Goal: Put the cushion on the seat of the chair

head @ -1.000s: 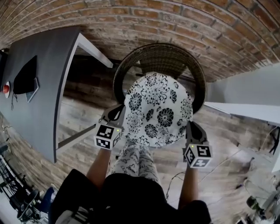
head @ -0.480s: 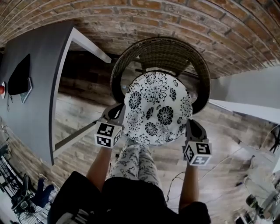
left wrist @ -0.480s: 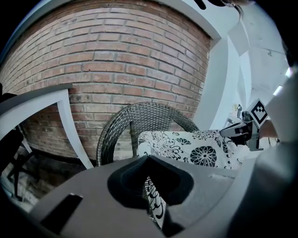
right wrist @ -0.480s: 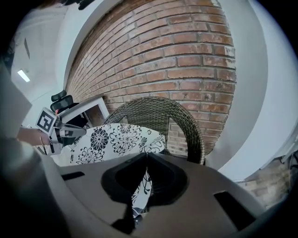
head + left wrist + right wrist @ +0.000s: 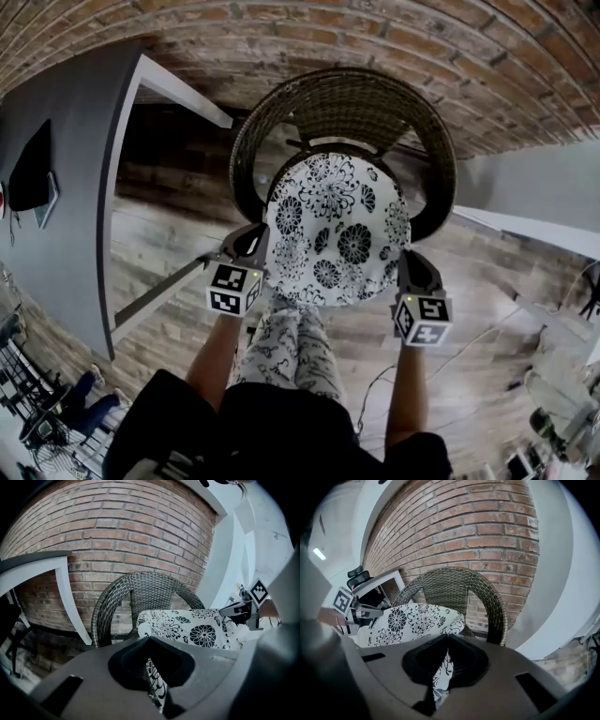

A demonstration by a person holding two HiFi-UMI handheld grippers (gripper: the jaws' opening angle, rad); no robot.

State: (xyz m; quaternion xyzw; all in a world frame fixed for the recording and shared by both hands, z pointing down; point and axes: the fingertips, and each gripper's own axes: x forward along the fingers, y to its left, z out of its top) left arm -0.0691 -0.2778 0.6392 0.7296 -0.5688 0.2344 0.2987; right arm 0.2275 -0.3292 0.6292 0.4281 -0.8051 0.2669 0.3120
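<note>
Head view: the round floral cushion (image 5: pixel 337 230) is held flat between the 2 tools, over the near part of the wicker chair (image 5: pixel 342 103). Whether the seat is touched cannot be told. The left tool (image 5: pixel 253 242) is clamped on the cushion's left edge and the right tool (image 5: pixel 409 270) on its right edge. In each gripper view the fabric is seen pinched between the jaws. Compared with 1 s ago, the cushion has been carried farther over the chair, which is now shown larger. A grey surface (image 5: pixel 66 178) is seen at the left.
</note>
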